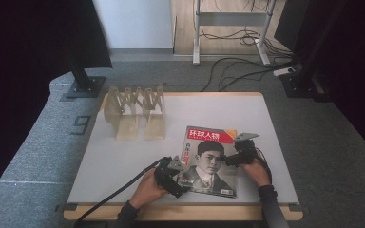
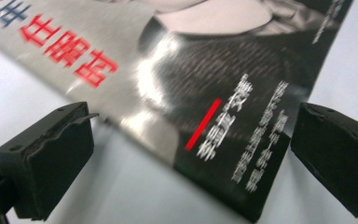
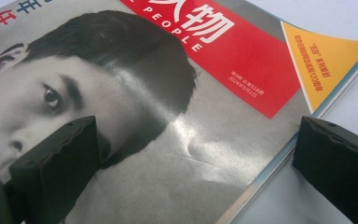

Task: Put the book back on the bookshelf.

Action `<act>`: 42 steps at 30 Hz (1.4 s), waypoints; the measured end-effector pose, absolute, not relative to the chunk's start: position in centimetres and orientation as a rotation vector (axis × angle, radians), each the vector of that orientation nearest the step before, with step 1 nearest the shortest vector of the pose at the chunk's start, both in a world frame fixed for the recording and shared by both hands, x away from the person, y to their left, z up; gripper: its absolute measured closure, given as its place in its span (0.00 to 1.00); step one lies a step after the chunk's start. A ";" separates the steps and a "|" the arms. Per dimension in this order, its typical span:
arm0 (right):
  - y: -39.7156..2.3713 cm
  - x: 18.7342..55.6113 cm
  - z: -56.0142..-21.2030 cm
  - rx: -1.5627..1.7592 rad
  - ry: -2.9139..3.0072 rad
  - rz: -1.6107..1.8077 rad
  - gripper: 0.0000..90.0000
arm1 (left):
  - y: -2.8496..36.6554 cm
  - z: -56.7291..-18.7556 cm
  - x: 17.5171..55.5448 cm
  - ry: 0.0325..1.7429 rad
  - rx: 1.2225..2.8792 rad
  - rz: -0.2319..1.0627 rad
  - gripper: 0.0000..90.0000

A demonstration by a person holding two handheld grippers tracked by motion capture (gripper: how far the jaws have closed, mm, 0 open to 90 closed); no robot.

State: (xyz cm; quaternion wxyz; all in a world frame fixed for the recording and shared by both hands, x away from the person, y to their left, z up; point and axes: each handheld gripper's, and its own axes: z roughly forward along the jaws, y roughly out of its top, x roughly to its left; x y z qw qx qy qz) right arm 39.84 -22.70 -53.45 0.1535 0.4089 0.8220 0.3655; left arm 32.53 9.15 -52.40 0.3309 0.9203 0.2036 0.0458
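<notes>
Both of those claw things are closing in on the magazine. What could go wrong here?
The magazine lies flat on the table, so the open left gripper at its near corner might push it along rather than get under it. The open right gripper straddles the page edge and could pinch only the glossy cover, creasing it.

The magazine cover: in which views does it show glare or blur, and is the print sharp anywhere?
In the left gripper view the magazine is blurred, its red characters smeared, with a white glare patch on the dark part. In the right gripper view the cover is sharper, the white print on the red band readable, with soft sheen across the grey area. In the high view it looks evenly lit, small print too small to read.
</notes>
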 end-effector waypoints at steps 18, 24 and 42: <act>-24.0 39.5 -51.5 1.154 2.330 1.039 0.07 | 11.1 -52.9 31.5 0.579 2.373 0.210 0.00; -24.3 40.6 -51.1 1.165 2.348 1.057 0.08 | 11.1 -52.9 31.5 0.579 2.373 0.210 0.00; -24.7 46.1 -51.0 1.196 2.368 1.003 0.14 | 11.1 -52.9 31.5 0.580 2.370 0.207 0.00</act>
